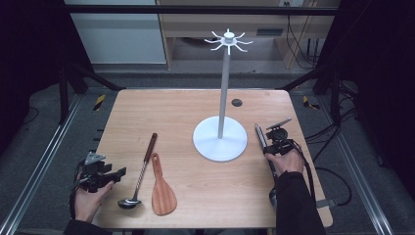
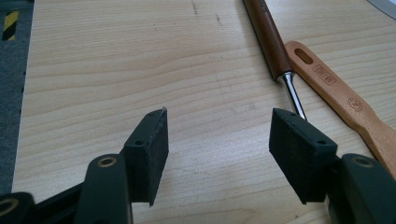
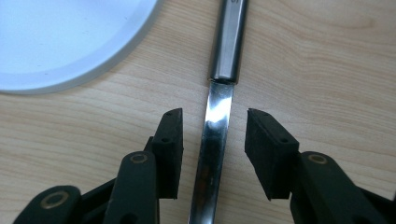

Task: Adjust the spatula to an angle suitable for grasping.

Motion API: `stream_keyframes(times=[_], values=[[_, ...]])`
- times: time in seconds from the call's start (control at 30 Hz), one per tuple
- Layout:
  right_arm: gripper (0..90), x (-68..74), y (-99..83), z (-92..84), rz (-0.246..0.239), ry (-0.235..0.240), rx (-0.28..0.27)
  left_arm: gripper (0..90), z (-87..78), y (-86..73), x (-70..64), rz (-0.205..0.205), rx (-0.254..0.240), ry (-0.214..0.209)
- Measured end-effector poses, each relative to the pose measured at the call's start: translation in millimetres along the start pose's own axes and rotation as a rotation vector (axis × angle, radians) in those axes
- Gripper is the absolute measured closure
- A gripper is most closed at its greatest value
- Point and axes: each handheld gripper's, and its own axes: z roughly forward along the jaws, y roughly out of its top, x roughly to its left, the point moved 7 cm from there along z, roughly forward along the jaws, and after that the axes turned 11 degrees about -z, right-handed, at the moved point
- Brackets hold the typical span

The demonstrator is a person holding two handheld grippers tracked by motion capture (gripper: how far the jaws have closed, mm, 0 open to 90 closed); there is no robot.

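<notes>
The metal utensil lies flat on the table between the right gripper's parted jaws — pads clear of it on both sides, nothing clamped. Its long axis runs toward twelve o'clock from the gripper, beside the white stand base at ten o'clock. The right hand is nearer. The left gripper stands wide apart and empty — ladle and wooden spatula at two o'clock.

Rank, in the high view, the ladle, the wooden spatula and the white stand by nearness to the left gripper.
From the left gripper:
1. Ladle, just to its right, bowl nearest.
2. Wooden spatula, right beside the ladle, slightly farther.
3. White stand, mid-table, clearly farthest.
</notes>
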Motion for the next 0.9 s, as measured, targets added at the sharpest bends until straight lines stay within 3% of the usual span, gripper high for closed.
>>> stream_keyframes(times=[0.17,0.37,0.5,0.63,0.73,0.9], values=[[59.1,-5.1,-2.9,17.3,0.028,0.012,0.066,37.6,0.8,-0.4,0.0,0.003,0.007,0.001],[63.2,-2.6,-5.3,27.9,0.02,0.018,0.108,37.6,1.8,-1.1,0.2,0.002,0.014,0.0],[71.5,-2.0,-6.0,31.7,0.033,0.034,0.121,37.6,2.5,-1.0,-0.1,0.004,0.016,-0.003],[72.6,-1.6,-5.4,32.1,0.055,0.039,0.128,37.7,2.8,-1.2,0.1,0.003,0.019,-0.003],[74.4,-2.9,-5.1,32.1,0.106,0.057,0.134,37.7,2.8,-1.3,-1.0,0.0,0.018,-0.008],[74.8,-0.7,-7.5,29.5,0.086,0.066,0.141,37.8,3.1,-1.4,-1.1,0.0,0.021,-0.01]])
